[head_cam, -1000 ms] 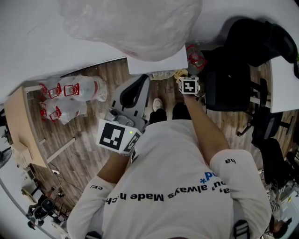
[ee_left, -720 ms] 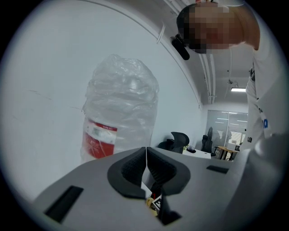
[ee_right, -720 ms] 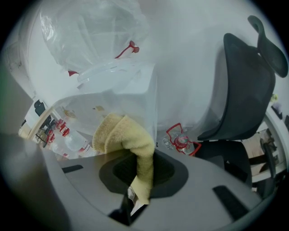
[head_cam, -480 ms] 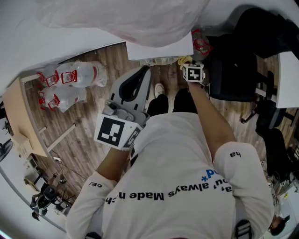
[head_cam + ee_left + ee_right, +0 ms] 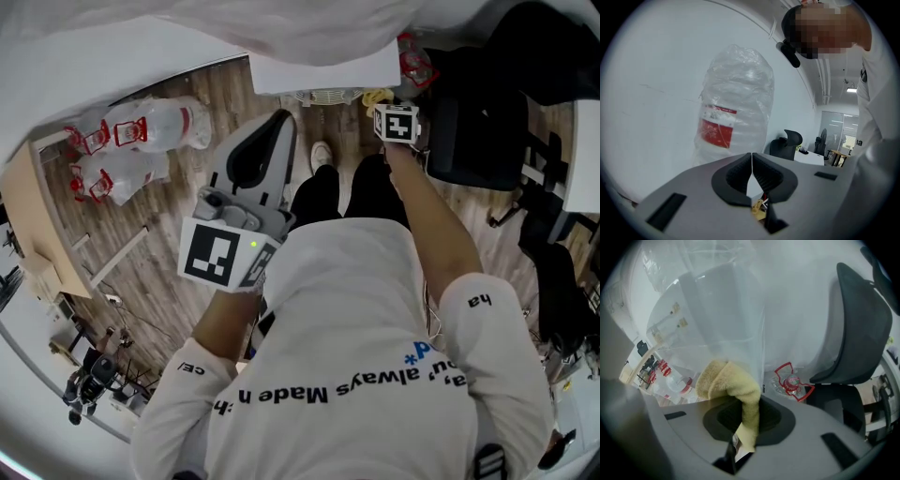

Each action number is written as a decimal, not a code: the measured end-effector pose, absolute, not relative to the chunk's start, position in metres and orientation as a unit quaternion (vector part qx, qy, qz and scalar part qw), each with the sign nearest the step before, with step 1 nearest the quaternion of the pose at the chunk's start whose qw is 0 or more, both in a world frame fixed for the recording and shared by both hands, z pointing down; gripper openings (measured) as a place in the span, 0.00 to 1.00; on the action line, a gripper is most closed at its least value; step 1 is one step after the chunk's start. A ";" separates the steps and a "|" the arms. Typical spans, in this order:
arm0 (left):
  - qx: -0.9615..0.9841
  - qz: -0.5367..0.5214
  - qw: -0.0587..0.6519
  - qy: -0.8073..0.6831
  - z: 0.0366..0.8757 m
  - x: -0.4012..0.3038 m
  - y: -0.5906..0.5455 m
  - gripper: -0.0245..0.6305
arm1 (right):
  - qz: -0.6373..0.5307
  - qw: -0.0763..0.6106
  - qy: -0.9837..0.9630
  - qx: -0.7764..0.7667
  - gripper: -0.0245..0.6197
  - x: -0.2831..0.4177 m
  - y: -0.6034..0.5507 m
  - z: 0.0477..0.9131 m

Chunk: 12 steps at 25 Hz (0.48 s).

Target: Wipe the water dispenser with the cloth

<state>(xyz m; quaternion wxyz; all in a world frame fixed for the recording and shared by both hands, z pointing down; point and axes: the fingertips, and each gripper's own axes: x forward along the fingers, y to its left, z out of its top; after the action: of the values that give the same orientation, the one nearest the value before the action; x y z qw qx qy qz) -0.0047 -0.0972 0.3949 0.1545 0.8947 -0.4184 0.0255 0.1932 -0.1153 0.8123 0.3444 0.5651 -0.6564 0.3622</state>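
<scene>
Cloth (image 5: 727, 378) pinched in right claw (image 5: 749, 414) at dispenser (image 5: 723, 310); left claw (image 5: 751, 161) pressed together; wood floor (image 5: 150, 246).

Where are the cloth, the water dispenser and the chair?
cloth (image 5: 726, 378), right gripper view, bunched fold
water dispenser (image 5: 724, 305), right gripper view, white panel
chair (image 5: 862, 319), right gripper view, black backrest

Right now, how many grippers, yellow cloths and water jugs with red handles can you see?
grippers: 2 (left gripper, right gripper)
yellow cloth: 1
jugs with red handles: 3 ()
Total: 6
</scene>
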 end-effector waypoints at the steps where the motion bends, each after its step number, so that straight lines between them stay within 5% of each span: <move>1: 0.894 0.027 0.154 -0.420 0.398 -0.007 -0.098 0.08 | 0.363 0.345 -0.657 0.563 0.13 0.193 -0.115 0.818; 12: 0.889 0.036 0.162 -0.427 0.434 -0.010 -0.096 0.08 | 0.360 0.350 -0.659 0.560 0.13 0.195 -0.118 0.837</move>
<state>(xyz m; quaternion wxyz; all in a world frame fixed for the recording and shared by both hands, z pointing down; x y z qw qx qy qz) -0.0104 -0.0964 0.4344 0.1621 0.8890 -0.4267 0.0360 0.1951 -0.1176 0.8367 0.3504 0.5600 -0.6586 0.3603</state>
